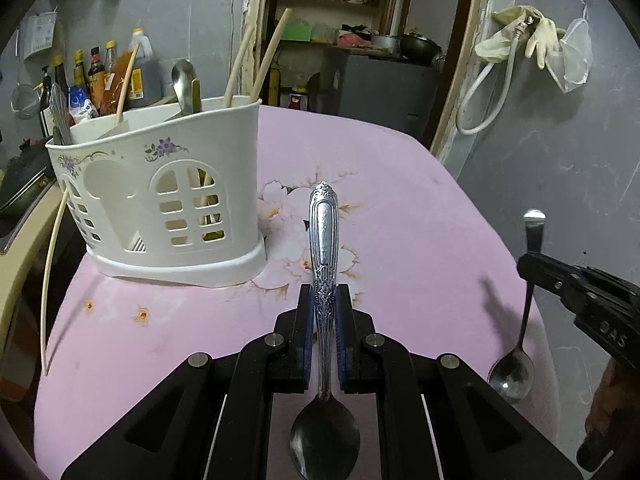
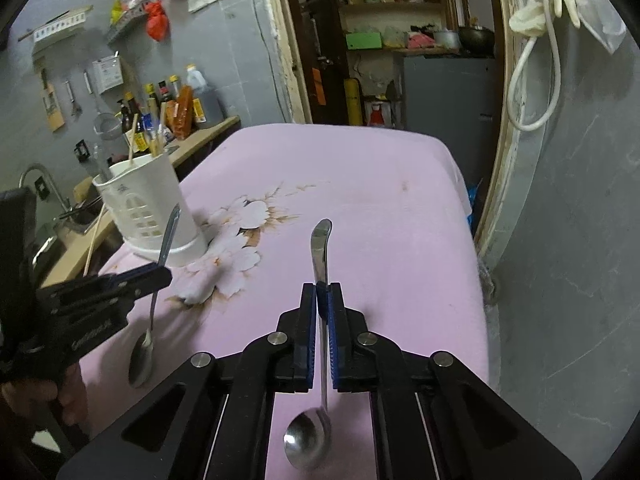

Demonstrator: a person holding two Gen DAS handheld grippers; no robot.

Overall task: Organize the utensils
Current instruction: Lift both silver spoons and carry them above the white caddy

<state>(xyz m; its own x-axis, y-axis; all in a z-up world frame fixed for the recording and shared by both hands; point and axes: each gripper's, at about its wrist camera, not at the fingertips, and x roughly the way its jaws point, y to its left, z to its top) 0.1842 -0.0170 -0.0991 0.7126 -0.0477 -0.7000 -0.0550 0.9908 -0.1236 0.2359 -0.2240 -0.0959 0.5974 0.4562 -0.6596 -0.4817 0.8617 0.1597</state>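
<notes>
My left gripper (image 1: 325,300) is shut on an ornate silver spoon (image 1: 323,240), handle pointing forward, bowl hanging back toward me, held above the pink tablecloth. My right gripper (image 2: 322,292) is shut on a plain silver spoon (image 2: 320,248), held the same way. Each gripper shows in the other view: the right gripper (image 1: 532,264) with its plain spoon (image 1: 514,368), the left gripper (image 2: 160,272) with its ornate spoon (image 2: 144,352). A white utensil caddy (image 1: 160,184) holding chopsticks and spoons stands at the table's far left; it also shows in the right wrist view (image 2: 148,208).
The pink flowered tablecloth (image 1: 400,208) covers the table, which drops off at the right near a grey wall. One chopstick (image 1: 52,280) hangs off the left table edge. A counter with sauce bottles (image 1: 100,76) lies behind the caddy.
</notes>
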